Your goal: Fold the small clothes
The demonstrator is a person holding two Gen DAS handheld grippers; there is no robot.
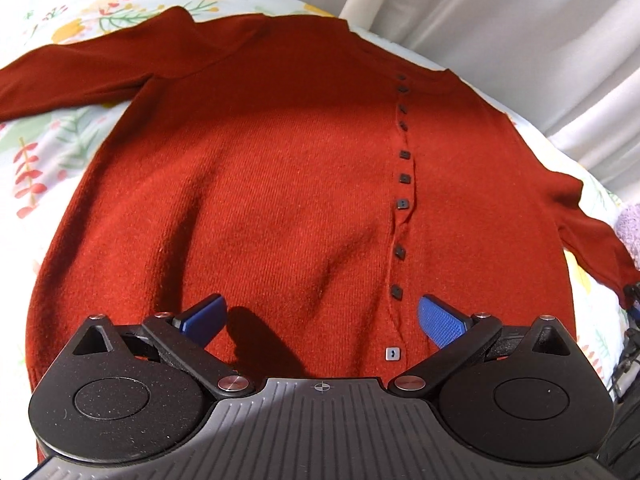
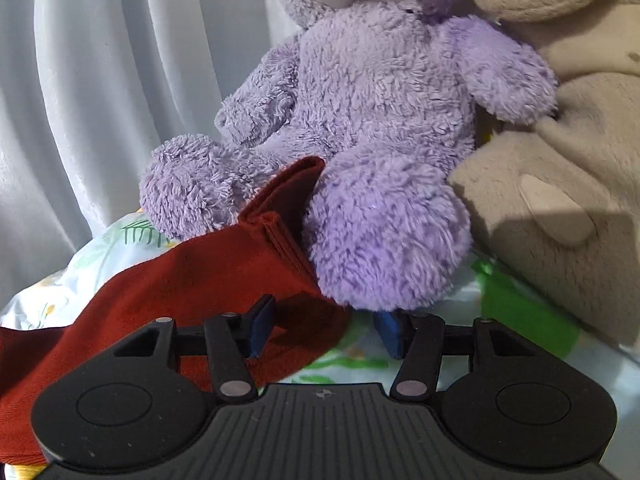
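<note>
We see the left gripper [image 1: 320,320] hovering with jaws spread wide over the hem of the red cardigan [image 1: 280,184], nothing between them. The cardigan lies flat, buttoned, on the floral bedding [image 1: 52,152]. The right gripper [image 2: 324,330], jaws partly apart and gripping nothing, sits over the cardigan's sleeve [image 2: 192,276], whose cuff rests against the purple plush toy [image 2: 368,152]. A beige plush toy [image 2: 560,152] leans just beside the purple one.
</note>
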